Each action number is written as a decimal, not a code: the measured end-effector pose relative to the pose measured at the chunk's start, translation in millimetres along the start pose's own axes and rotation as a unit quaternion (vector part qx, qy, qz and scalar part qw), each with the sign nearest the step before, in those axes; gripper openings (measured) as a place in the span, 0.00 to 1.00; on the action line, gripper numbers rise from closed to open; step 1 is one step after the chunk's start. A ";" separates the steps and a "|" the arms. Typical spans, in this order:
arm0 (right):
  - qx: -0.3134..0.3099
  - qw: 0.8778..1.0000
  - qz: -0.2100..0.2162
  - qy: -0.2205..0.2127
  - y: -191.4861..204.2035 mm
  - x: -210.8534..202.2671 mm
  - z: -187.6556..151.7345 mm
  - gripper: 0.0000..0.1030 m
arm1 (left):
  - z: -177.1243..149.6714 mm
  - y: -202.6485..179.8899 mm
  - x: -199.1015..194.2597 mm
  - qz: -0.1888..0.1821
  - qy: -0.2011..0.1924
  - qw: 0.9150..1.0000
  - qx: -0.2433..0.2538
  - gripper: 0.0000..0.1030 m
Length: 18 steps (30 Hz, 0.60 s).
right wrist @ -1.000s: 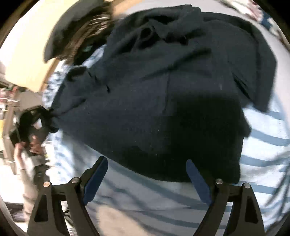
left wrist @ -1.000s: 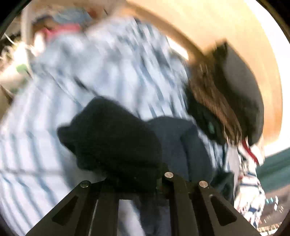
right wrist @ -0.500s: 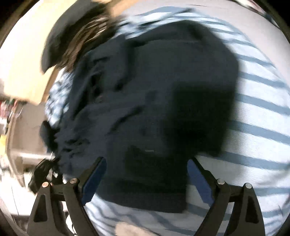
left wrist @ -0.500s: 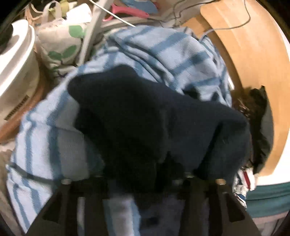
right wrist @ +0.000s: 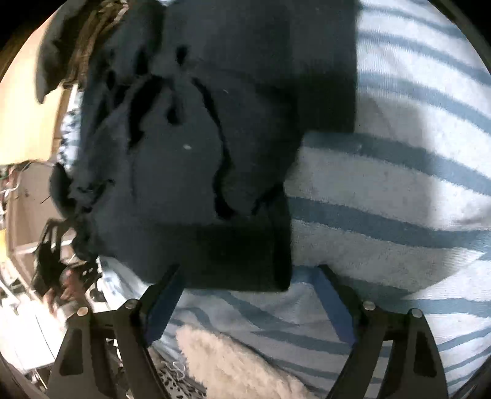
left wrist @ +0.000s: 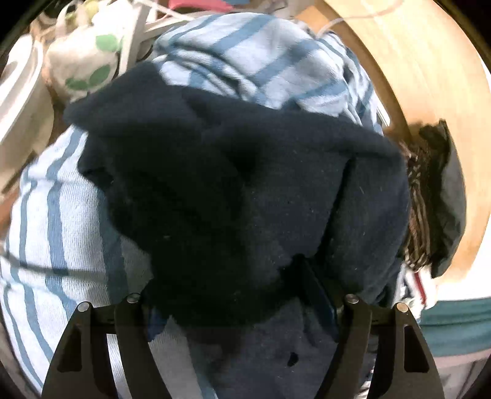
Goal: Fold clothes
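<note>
Across the centre of both views we see the dark navy garment (left wrist: 245, 196) bunched on the blue-striped cloth (left wrist: 55, 221). Our left gripper (left wrist: 242, 294) has its fingers spread with garment folds draped between them; our right gripper (right wrist: 248, 285) is spread wide at the garment's lower edge (right wrist: 233, 276).

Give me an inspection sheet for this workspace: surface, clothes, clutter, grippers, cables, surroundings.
Surface: blue-striped cloth covers the work area.
Job's things: dark navy garment lies bunched on the striped cloth, partly folded.
Clutter: brown striped and dark clothes at the side; leaf-print bag; fluffy white fabric.
Grippers: left gripper wide apart, navy fabric draped between the fingers; right gripper open at the garment's edge.
Cables: thin white cable on the wooden tabletop.
Surroundings: white appliance, partly visible.
</note>
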State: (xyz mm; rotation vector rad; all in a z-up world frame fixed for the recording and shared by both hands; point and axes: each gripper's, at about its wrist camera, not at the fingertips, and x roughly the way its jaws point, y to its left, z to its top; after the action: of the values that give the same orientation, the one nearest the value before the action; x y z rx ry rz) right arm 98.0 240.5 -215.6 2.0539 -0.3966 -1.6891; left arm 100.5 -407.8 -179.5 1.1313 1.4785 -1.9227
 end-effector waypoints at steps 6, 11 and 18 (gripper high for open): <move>0.017 1.000 0.011 -0.003 17.4 5.3 16.4 0.52 | 4.8 9.0 -4.0 -0.036 0.024 0.999 -0.026 0.74; 0.001 0.999 0.044 -0.005 36.9 6.5 20.7 0.14 | 8.1 18.2 -5.6 -0.060 0.046 0.996 -0.047 0.74; 0.007 0.996 0.028 -0.083 31.6 -35.5 41.2 0.05 | -17.1 30.0 -32.4 -0.079 0.051 0.994 -0.059 0.74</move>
State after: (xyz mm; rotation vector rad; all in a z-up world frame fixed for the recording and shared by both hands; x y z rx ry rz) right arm 52.3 224.3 -175.6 1.9004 -0.5169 -1.8329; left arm 147.1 -405.0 -171.1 1.1017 1.7613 -1.8752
